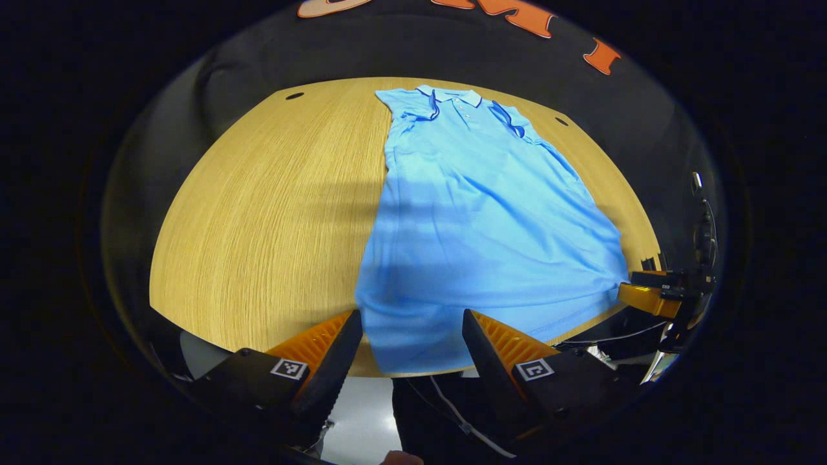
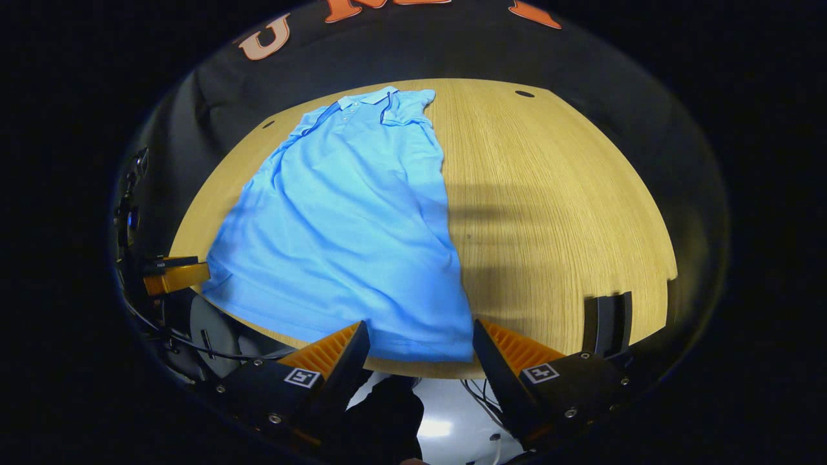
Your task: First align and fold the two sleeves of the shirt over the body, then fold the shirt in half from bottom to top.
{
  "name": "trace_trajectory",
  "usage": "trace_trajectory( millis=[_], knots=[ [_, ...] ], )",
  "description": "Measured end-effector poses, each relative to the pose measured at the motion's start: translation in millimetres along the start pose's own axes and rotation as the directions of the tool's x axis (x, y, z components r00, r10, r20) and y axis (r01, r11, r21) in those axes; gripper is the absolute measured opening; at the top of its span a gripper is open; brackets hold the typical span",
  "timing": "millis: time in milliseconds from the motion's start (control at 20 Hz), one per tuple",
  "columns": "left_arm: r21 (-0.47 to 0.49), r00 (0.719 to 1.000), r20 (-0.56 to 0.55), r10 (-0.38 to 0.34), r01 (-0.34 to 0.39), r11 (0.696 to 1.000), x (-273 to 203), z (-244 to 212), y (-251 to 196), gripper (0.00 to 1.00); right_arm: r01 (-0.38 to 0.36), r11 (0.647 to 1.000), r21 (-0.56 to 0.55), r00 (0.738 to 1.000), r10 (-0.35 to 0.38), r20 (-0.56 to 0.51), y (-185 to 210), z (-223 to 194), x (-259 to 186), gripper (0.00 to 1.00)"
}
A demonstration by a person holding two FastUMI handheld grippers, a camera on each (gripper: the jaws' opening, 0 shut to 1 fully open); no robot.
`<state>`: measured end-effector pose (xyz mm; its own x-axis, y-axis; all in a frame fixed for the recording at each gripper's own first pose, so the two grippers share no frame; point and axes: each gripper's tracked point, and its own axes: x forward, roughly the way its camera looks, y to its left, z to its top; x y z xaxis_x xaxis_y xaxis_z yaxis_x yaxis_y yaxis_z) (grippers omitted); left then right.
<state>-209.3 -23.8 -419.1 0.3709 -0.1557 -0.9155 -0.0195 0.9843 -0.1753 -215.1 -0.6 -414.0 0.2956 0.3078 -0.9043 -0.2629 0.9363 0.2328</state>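
Straight ahead of both grippers, a light blue polo shirt (image 1: 478,219) lies flat on a wooden table (image 1: 258,219), with its collar (image 1: 455,97) at the far end and its bottom hem (image 1: 413,361) at the near edge. Both short sleeves are already folded inward over the chest, so the shirt has a long, narrow shape; the dark trim of the sleeves shows near the collar. Some soft wrinkles run across the lower part of the cloth.

The left gripper (image 1: 411,349) hovers at the near edge of the table, with the left corner of the hem between its two fingers. The fingers stand wide apart and I cannot see them pressing on the cloth. In the right gripper view, the right gripper (image 2: 420,355) is placed the same way at the right corner of the hem (image 2: 426,352), its fingers also spread wide, with the fabric between them but not pinched.

From the left gripper view, the other gripper appears far to the right, at the edge of the shirt. From the right gripper view, the other one appears far to the left, just beside the hem.

Beyond the shirt, the bare wood has small dark holes (image 1: 294,95) near the far corners. A band of shadow crosses the table and the cloth. Below the table edge some cables (image 1: 452,413) hang over a pale floor.
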Motion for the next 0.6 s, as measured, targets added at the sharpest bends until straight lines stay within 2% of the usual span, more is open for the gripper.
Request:
trace_trajectory(
  millis=[250, 350, 400, 500, 600],
  knots=[
    [-0.023, 0.999, 0.010, 0.031, -0.031, 0.999, 6, -15, 5, 1.00, 0.035, 0.999, -0.005, 0.999, -0.035, 0.029, -2, -1, 5, 0.96],
    [0.001, 0.998, 0.046, 0.049, -0.049, 0.999, 7, -15, 5, 0.99, 0.089, 0.995, -0.043, 0.995, -0.086, 0.057, -7, -3, 7, 0.95],
    [0.024, 0.996, 0.061, 0.067, -0.069, 0.997, 9, -15, 5, 0.99, 0.087, 0.995, -0.056, 0.994, -0.083, 0.078, -4, 0, 8, 0.93],
    [0.079, 0.990, 0.102, 0.095, -0.104, 0.991, 11, -14, 1, 0.99, 0.088, 0.995, -0.047, 0.992, -0.083, 0.098, 6, 3, 10, 0.79],
    [0.048, 0.984, 0.146, 0.104, -0.112, 0.993, 17, -6, -5, 1.00, 0.089, 0.996, -0.032, 0.989, -0.085, 0.119, 9, 10, 13, 0.60]
  ],
)
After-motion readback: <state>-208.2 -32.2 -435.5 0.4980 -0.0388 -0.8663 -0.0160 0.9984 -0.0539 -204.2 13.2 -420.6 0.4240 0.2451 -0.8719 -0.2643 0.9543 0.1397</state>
